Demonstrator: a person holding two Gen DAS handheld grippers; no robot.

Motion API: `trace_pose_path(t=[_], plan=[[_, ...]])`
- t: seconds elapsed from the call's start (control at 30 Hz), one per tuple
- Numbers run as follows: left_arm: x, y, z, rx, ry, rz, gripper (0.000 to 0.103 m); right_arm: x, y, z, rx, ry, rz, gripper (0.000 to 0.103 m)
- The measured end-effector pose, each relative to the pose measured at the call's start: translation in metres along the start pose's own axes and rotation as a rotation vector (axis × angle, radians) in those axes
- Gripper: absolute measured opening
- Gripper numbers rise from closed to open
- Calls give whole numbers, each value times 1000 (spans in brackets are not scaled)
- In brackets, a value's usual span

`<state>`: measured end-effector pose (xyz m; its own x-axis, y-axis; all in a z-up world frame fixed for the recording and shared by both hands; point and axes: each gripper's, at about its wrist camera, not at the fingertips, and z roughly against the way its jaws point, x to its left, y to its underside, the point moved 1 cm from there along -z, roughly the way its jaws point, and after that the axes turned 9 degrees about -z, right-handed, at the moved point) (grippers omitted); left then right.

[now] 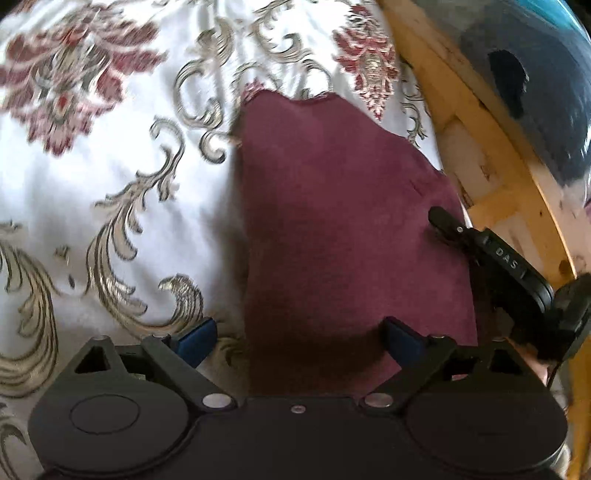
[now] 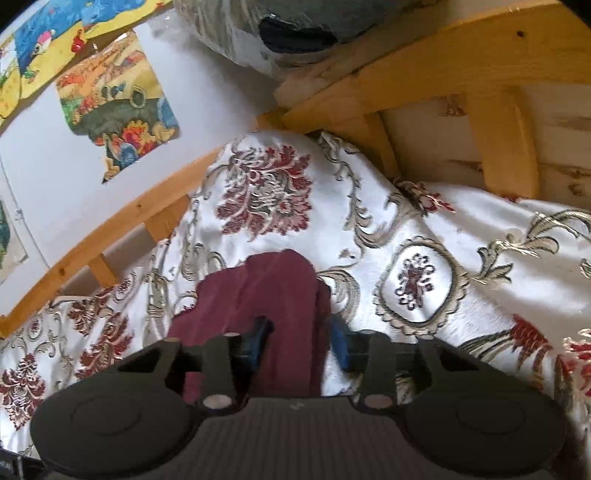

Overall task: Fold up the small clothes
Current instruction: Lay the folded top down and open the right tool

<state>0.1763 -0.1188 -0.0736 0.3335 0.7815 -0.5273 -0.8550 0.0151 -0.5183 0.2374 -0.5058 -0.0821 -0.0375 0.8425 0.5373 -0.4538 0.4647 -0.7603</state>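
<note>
A maroon cloth [image 1: 332,206] lies flat on the white floral bedspread [image 1: 110,184]. My left gripper [image 1: 299,326] hovers over the cloth's near edge, open wide, with its left pad over the bedspread and its right pad over the cloth. At the cloth's right edge rests a black finger [image 1: 454,227] of my right gripper. In the right wrist view the maroon cloth [image 2: 273,284] forms a raised fold that runs between the blue pads of my right gripper [image 2: 299,332]. Its jaws stand narrow but apart, and no clear pinch shows.
A yellow wooden bed frame [image 2: 406,74] borders the bedspread [image 2: 443,229] on the far side and on the left; it is the wooden frame [image 1: 491,147] on the right in the left wrist view. A grey wrapped bundle [image 2: 295,29] sits behind it. Colourful pictures [image 2: 118,107] hang on the white wall.
</note>
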Motion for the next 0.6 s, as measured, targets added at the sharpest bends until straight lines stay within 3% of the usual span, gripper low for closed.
trace_pose_path(t=[0.13, 0.27, 0.33, 0.47, 0.6], plan=[[0, 5, 3, -6, -14, -23, 96, 16, 6, -1, -17, 39, 117, 33], [0, 7, 5, -8, -16, -21, 96, 58, 29, -3, -79, 179, 486, 33], [1, 9, 7, -6, -20, -22, 96, 72, 39, -5, -91, 210, 574, 34], [0, 10, 9, -7, -21, -22, 96, 72, 40, -4, -111, 260, 540, 43], [-1, 11, 9, -13, -30, -27, 96, 64, 32, 0, -103, 252, 453, 44]])
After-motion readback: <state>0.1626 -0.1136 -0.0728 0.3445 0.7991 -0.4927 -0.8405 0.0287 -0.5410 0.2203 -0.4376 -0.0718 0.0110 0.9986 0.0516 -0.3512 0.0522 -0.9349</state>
